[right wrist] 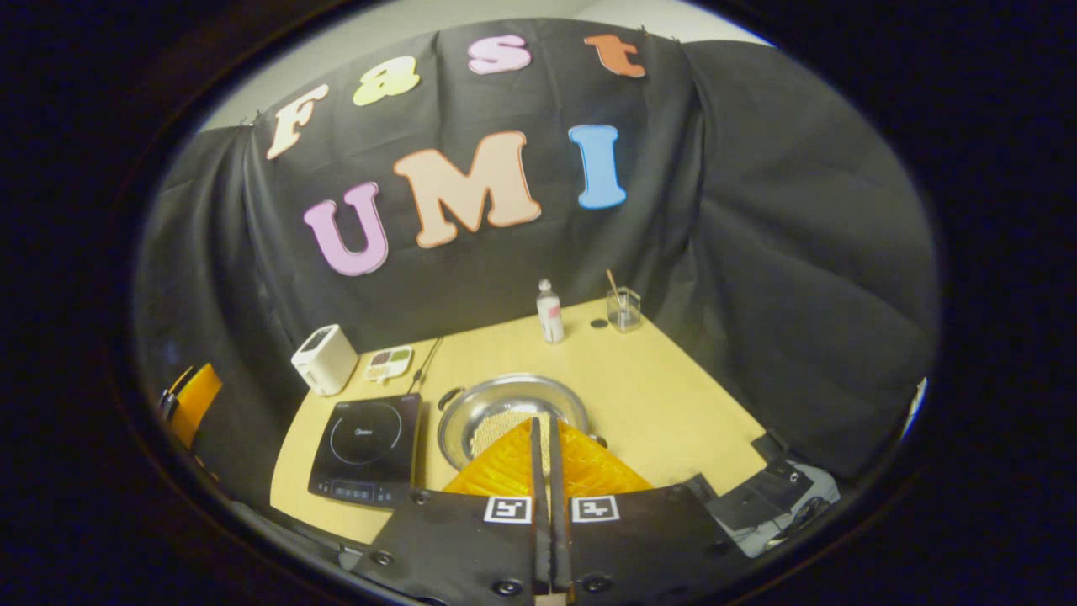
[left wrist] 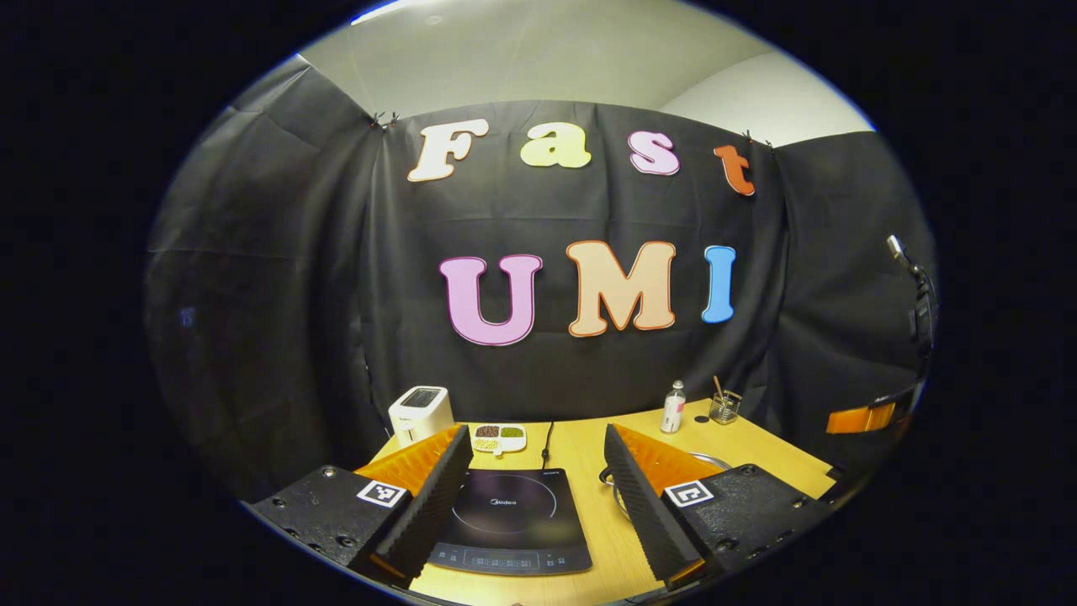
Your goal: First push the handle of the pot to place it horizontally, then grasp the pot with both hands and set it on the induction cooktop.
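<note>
Task status: nothing visibly done, as I judge it. The pot [right wrist: 509,417], one steel vessel with pale grains inside, sits on the desk [right wrist: 673,404] just beside the induction cooktop [right wrist: 368,459], not on it; both the handle push and the two-handed lift are left to do. How its handles lie I cannot tell; one dark loop shows at the rim on the cooktop side, and another small dark part at the opposite rim. My right tool [right wrist: 547,446]: one, fingers pressed together with nothing between them, hovering above the near rim of the pot. My left tool [left wrist: 534,480]: one, fingers spread wide and empty, aimed over the induction cooktop [left wrist: 509,518], with the pot's edge [left wrist: 711,460] peeking out behind its right finger. Count of other items on the desk: one white toaster [right wrist: 325,359] at the far left corner; one small divided dish [right wrist: 388,363] of dry ingredients beside it, three compartments as seen in the left gripper view [left wrist: 500,436]; one small bottle [right wrist: 549,312] toward the back; one glass [right wrist: 623,308] with a stick standing in it; one small dark disc [right wrist: 598,323] lying between bottle and glass. One cord runs from the cooktop's back edge toward the wall.
</note>
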### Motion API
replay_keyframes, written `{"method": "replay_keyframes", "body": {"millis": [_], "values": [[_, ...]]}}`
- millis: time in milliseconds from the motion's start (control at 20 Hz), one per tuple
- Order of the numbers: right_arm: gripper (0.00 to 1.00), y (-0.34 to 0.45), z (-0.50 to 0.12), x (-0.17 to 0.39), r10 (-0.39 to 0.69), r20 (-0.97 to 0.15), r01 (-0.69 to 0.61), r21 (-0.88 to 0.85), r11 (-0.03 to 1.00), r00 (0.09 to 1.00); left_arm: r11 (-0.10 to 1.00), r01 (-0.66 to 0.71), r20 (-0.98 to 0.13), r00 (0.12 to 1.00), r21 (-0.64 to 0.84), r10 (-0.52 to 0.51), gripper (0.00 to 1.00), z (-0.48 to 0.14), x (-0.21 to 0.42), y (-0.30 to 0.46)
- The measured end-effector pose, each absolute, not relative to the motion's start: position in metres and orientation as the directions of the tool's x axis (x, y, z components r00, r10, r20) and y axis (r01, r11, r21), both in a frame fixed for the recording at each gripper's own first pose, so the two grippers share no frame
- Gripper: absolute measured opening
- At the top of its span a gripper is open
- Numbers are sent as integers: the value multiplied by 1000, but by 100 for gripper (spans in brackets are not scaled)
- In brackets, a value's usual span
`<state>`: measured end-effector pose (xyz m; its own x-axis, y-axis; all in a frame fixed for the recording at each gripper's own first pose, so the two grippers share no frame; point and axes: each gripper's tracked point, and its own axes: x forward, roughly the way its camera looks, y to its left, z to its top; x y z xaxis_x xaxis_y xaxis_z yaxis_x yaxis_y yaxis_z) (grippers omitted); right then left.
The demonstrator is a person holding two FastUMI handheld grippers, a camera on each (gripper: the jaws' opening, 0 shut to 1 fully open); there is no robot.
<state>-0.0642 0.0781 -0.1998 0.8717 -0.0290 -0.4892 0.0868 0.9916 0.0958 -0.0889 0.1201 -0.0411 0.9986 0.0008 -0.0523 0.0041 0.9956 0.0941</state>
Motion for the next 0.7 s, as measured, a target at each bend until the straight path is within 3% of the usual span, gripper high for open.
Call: {"method": "replay_keyframes", "body": {"millis": [50, 200, 300, 350, 500, 550, 700], "values": [[4, 75, -212, -67, -31, -523, 100, 103, 990, 852, 996, 4, -62, 998, 91, 2, 93, -43, -85, 119], [0, 68, -251, -75, -20, -619, 134, 138, 981, 785, 997, -3, -77, 997, 77, 9, 93, -50, -74, 116], [3, 66, -273, -77, 2, -681, 152, 167, 974, 733, 997, -11, -89, 996, 76, 18, 93, -54, -65, 113], [3, 64, -283, -76, 10, -707, 163, 177, 971, 707, 997, -17, -93, 995, 78, 24, 99, -54, -61, 113], [3, 59, -317, -71, 32, -778, 182, 187, 965, 628, 995, -40, -121, 991, 95, 51, 93, -67, -46, 112], [0, 61, -327, -68, 53, -799, 178, 197, 964, 599, 994, -50, -134, 989, 99, 63, 96, -72, -40, 112], [0, 67, -356, -54, 123, -845, 201, 262, 944, 521, 991, -94, -173, 979, 91, 108, 93, -81, -22, 110]]}}
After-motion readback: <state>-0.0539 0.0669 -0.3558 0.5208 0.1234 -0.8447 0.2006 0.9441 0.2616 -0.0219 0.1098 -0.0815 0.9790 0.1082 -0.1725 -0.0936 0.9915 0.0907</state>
